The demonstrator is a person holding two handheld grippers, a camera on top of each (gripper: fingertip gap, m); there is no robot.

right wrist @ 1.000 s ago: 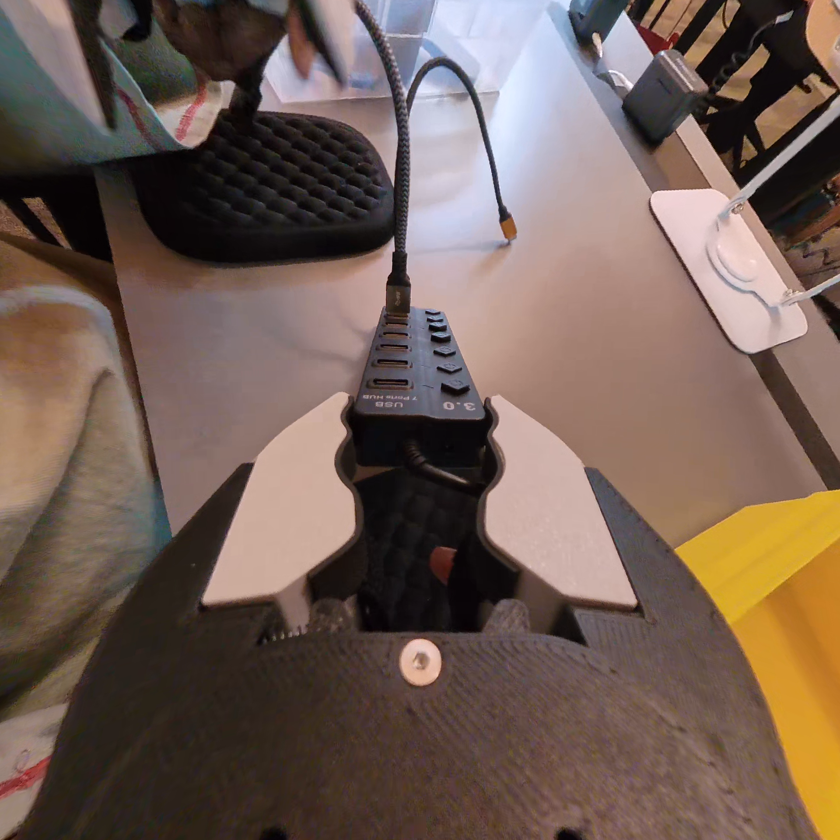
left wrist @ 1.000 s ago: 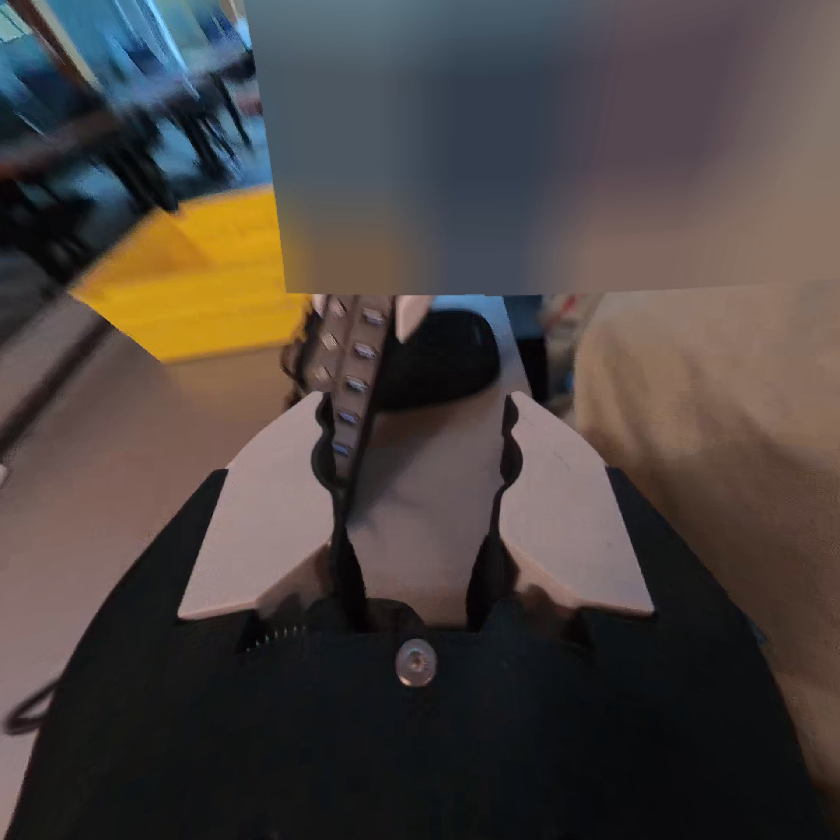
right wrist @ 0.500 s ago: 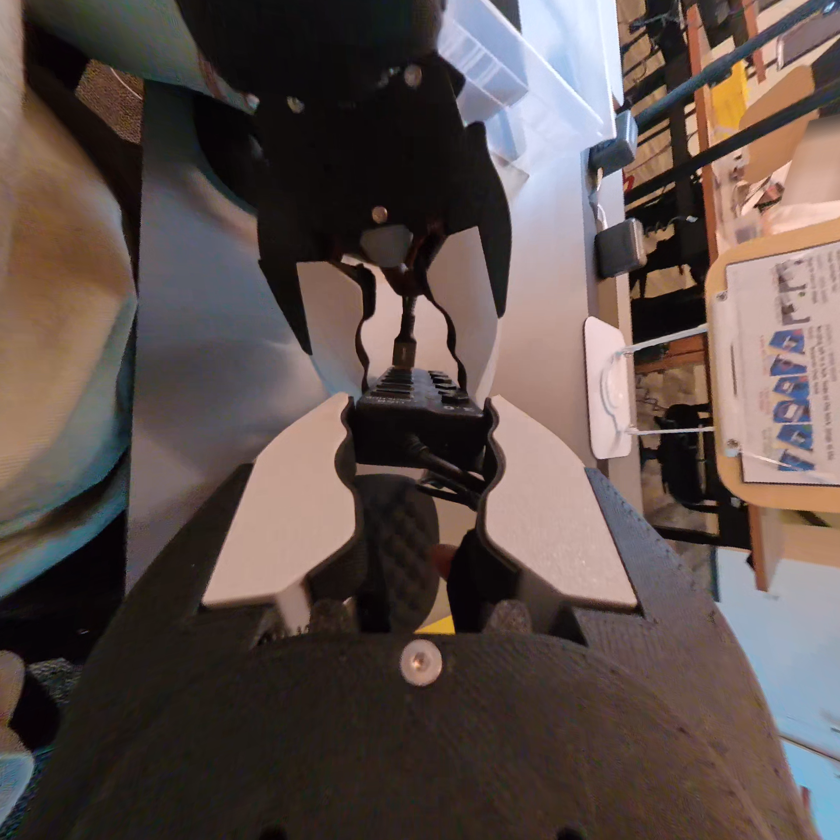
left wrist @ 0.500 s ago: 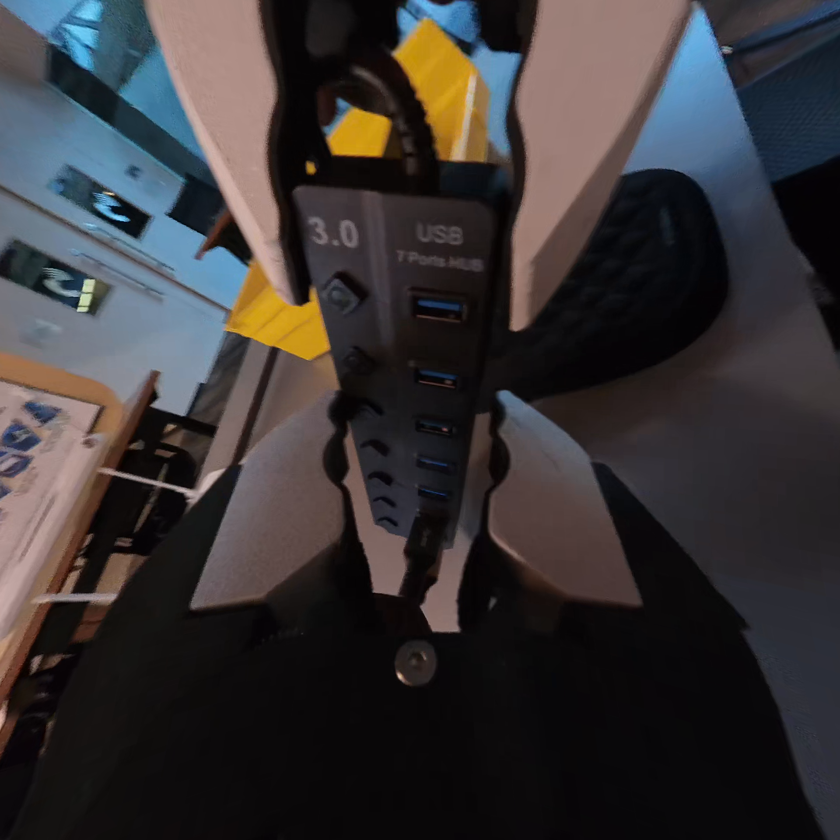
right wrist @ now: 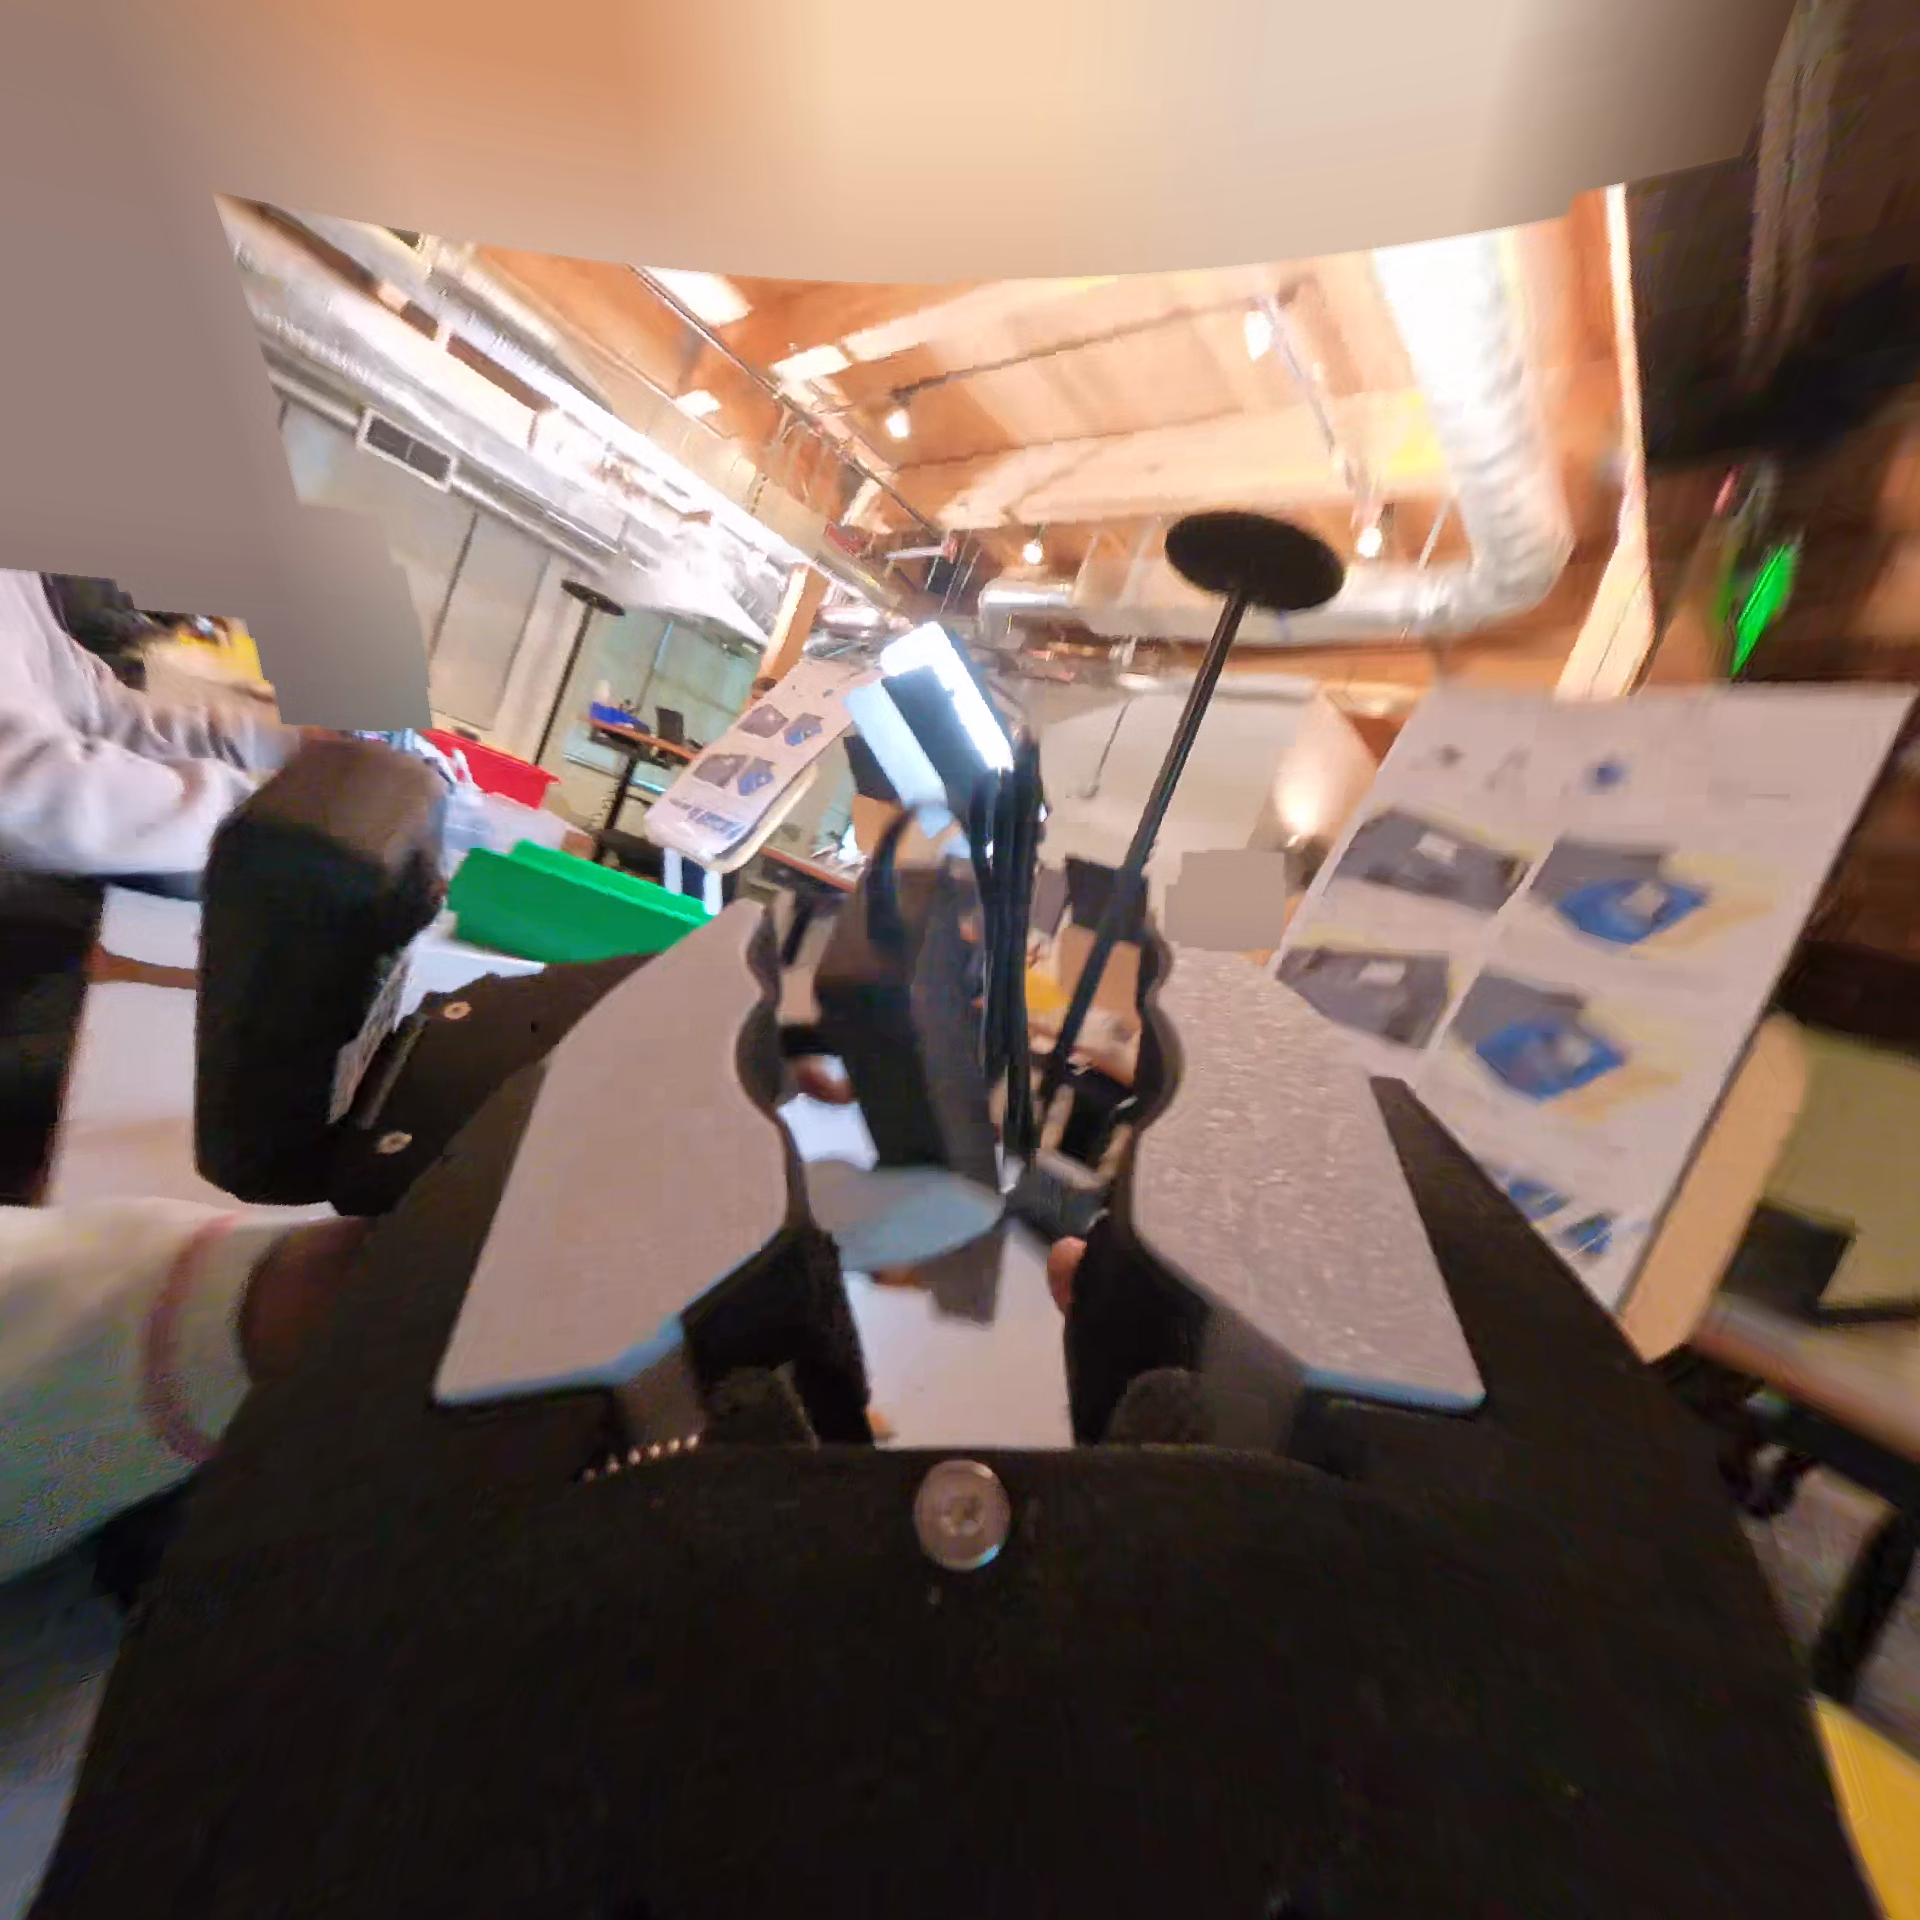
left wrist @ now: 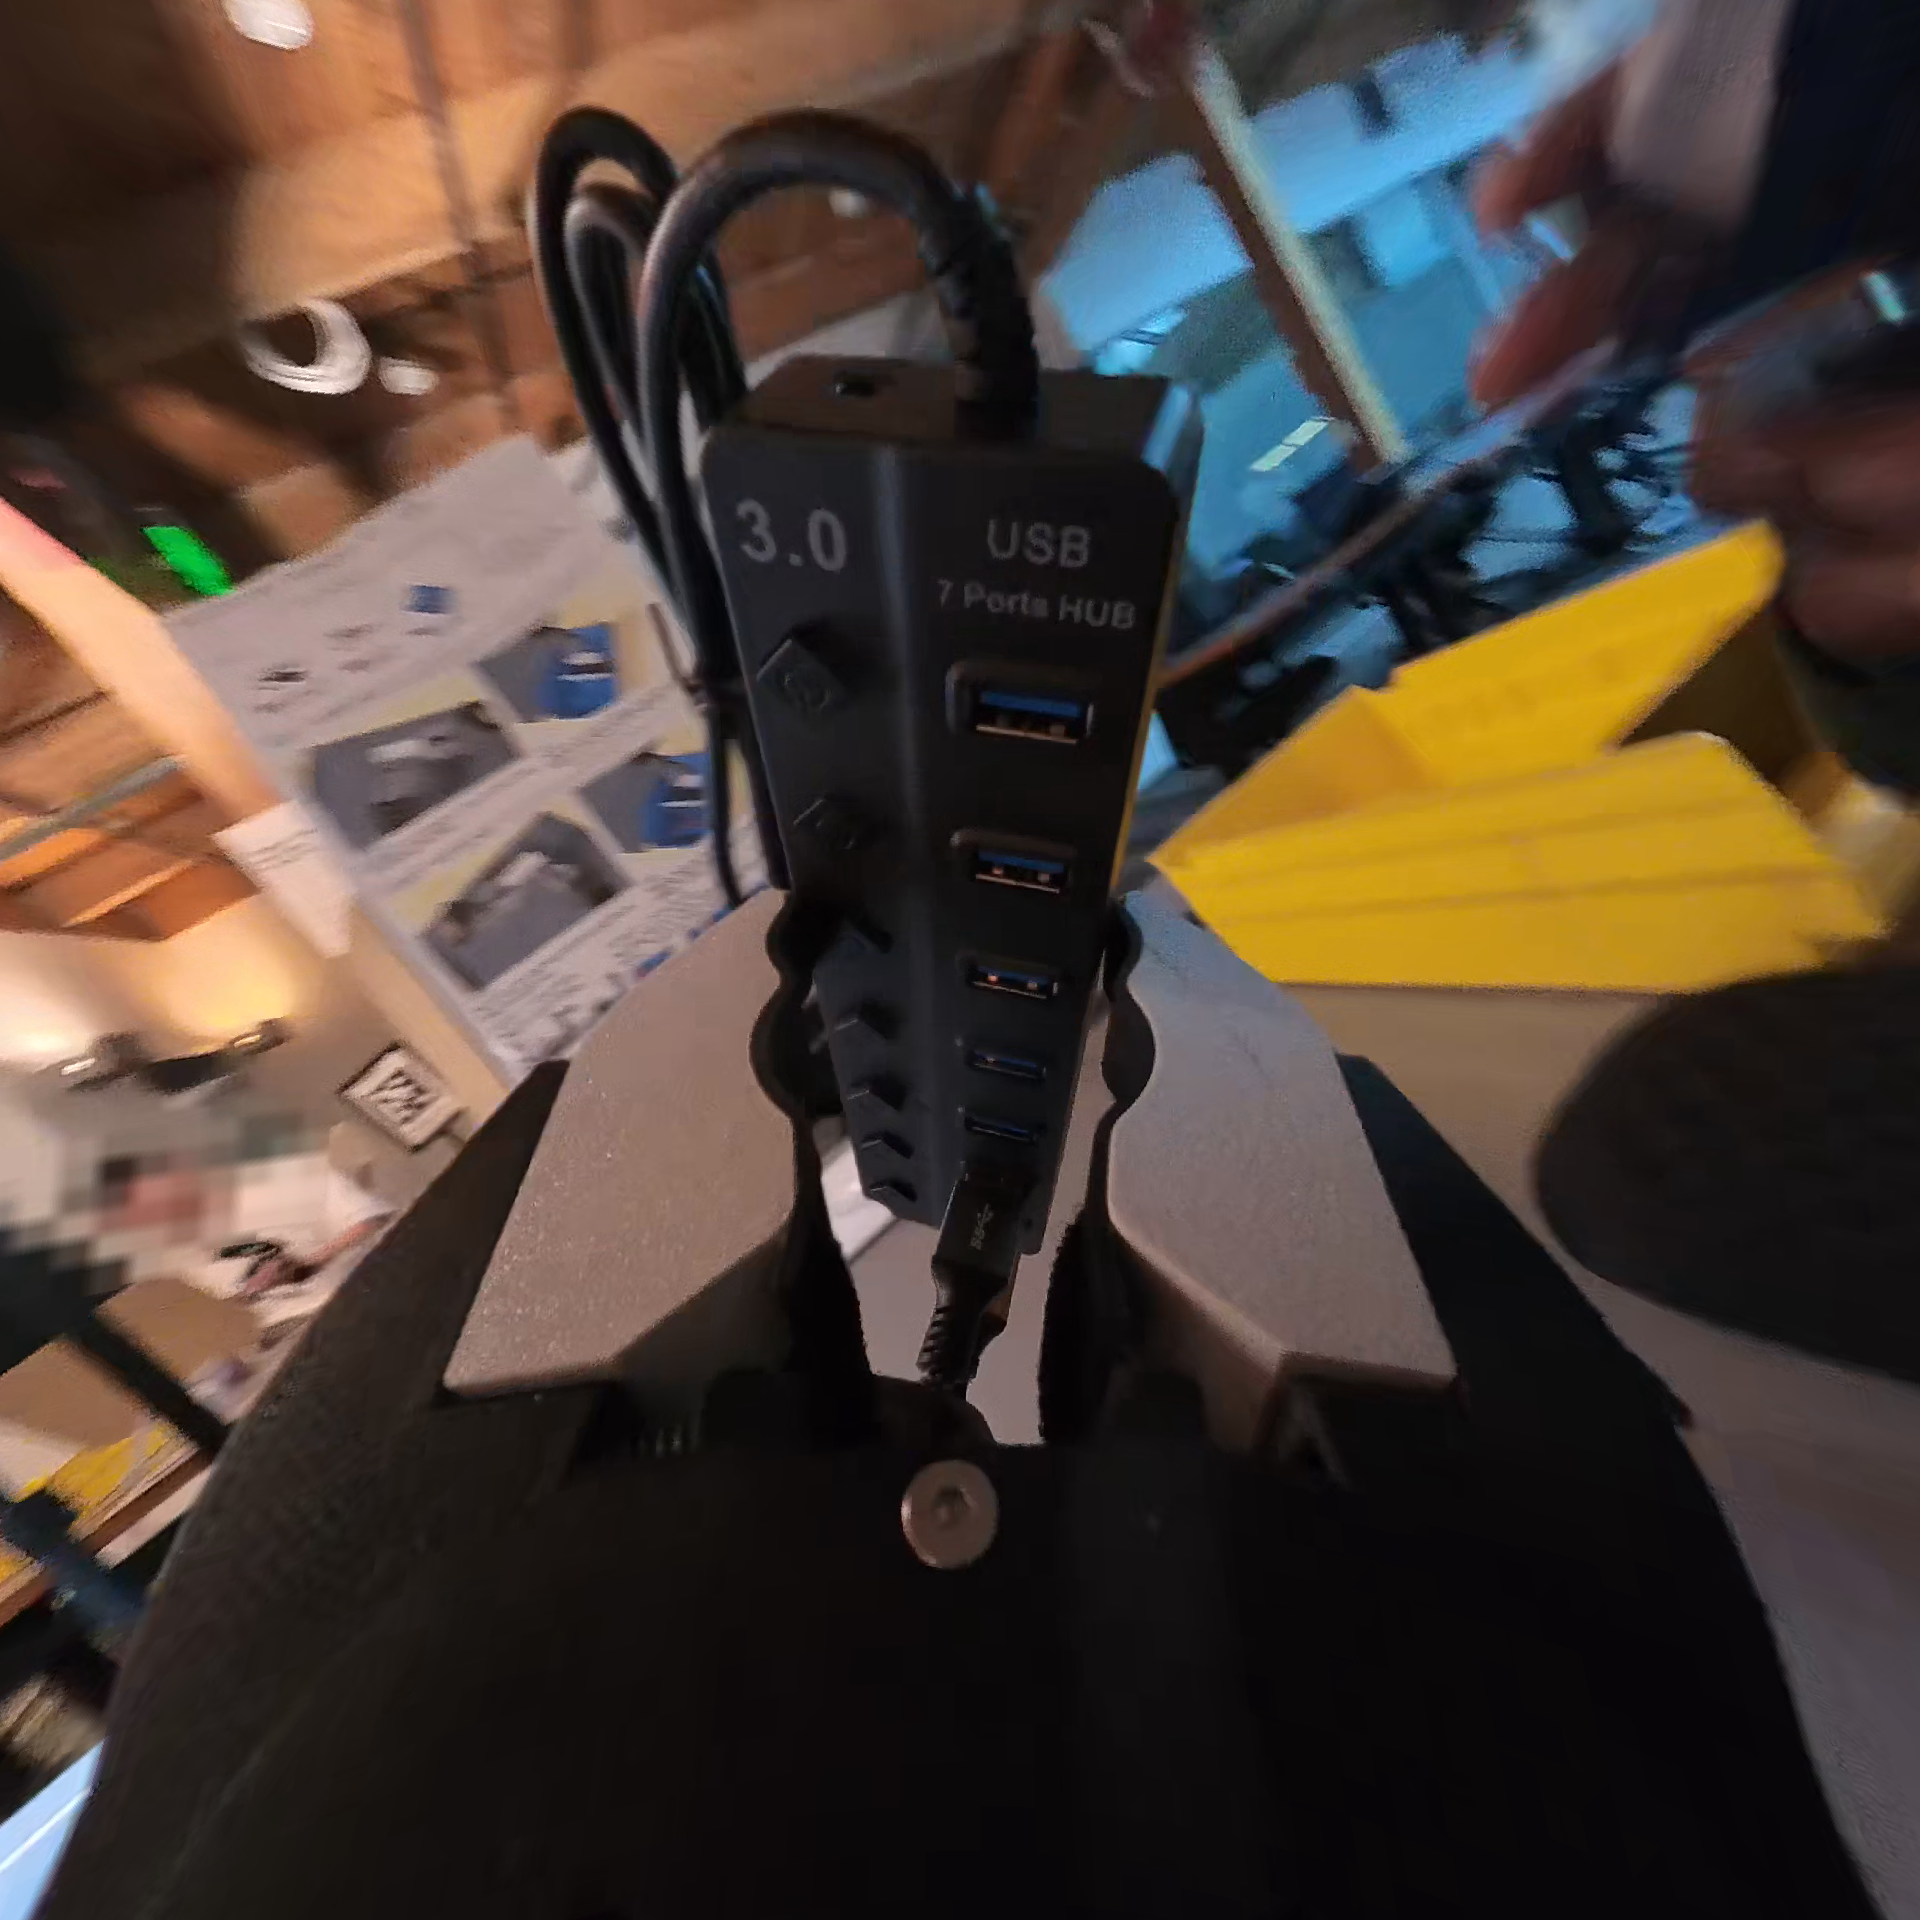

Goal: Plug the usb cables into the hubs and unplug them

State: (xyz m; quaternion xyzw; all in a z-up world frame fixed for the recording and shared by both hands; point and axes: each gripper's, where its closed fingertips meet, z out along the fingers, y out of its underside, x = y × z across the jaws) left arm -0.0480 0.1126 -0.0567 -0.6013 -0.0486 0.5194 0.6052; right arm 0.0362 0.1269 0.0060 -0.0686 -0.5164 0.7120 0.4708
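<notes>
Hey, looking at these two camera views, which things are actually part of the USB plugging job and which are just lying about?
Part of the job:
- black USB hub, held between the left hand-held gripper fingers
- braided USB cable, plugged into the hub's nearest port
- right hand-held gripper, open

Just lying about:
- yellow bin
- green bin
- picture sheet on a board
- black pad

Each gripper (left wrist: 943,997) (right wrist: 961,1023) has a black textured body, two grey wavy-edged fingers (left wrist: 644,1195) and one silver screw (left wrist: 948,1522) behind them.

USB hub (left wrist: 940,831) between left gripper (left wrist: 943,997) jaws, bin (left wrist: 1538,831) behind right
</notes>
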